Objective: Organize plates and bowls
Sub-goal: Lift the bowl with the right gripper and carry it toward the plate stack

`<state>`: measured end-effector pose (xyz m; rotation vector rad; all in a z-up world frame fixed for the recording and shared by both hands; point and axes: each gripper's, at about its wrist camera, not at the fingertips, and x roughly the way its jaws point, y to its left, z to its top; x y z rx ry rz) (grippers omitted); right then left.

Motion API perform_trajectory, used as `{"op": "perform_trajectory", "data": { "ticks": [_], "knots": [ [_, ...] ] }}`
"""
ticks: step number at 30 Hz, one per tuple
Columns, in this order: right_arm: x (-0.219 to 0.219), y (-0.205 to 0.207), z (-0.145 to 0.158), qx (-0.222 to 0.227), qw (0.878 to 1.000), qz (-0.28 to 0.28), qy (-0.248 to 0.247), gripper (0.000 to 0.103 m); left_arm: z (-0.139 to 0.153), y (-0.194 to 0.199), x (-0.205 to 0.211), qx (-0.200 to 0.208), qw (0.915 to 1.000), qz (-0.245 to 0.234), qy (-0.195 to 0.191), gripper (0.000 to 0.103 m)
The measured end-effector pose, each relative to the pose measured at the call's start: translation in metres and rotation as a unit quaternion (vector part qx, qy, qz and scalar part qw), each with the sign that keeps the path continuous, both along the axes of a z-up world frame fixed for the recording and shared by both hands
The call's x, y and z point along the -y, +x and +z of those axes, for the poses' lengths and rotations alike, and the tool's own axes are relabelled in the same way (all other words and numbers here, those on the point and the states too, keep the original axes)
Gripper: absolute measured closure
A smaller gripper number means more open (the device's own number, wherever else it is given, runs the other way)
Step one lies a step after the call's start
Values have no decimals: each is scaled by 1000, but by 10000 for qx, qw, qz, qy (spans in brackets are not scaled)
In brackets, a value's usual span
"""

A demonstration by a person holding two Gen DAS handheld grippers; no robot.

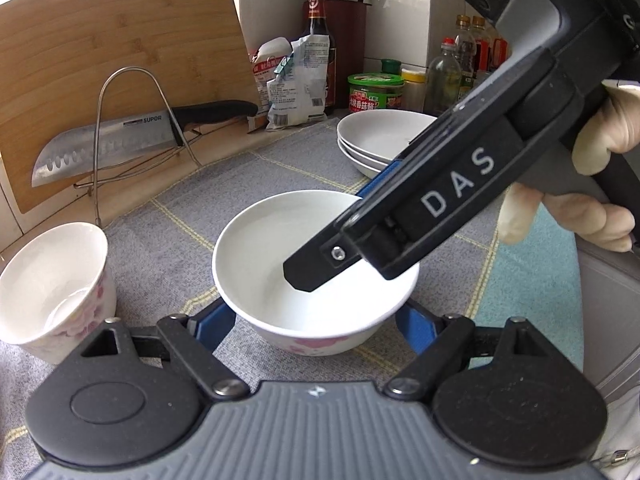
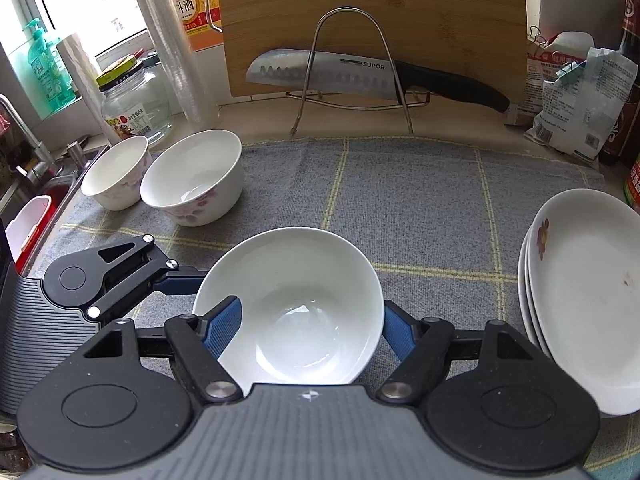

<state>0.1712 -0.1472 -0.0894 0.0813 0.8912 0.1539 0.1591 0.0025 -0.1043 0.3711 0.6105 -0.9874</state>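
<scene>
**A:** Counts?

**B:** I see three bowls: the bowl (image 2: 296,304) I'm working, plus two far bowls (image 2: 192,176) at far left. One stack of plates (image 2: 584,300) on the right with at least three rims. One knife (image 2: 320,72), one rack (image 2: 352,9), one board (image 2: 440,20).

**A:** Bowl's look and spot?

**B:** White, glossy inside, pink flowers low on the outside. It's near centre over the grey checked cloth (image 2: 420,208); I can't tell whether it's resting or lifted.

**A:** Claws?

**B:** My left claw (image 1: 314,320) is clamped on the bowl, a blue pad on each side. My right claw (image 2: 310,324) is parted astride one wall, with one finger inside mid-bowl, one outside, not pinching.
</scene>
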Motion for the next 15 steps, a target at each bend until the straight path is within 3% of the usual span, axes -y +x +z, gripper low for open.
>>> {"op": "perform_trajectory", "data": {
  "ticks": [2,5,8,15],
  "knots": [
    [0,1,-2,-23,10000,3,8,23,-1,0,0,-13,10000,13,1,16],
    [1,2,-3,-31,10000,7,45,15,2,-2,-3,50,9998,28,-211,1],
    [0,-1,0,107,9999,-26,12,4,5,-2,-7,-28,9995,101,-293,1],
    [-1,-12,10,446,9988,-129,-122,1,6,-12,-29,-13,9991,391,-134,1]
  ]
}}
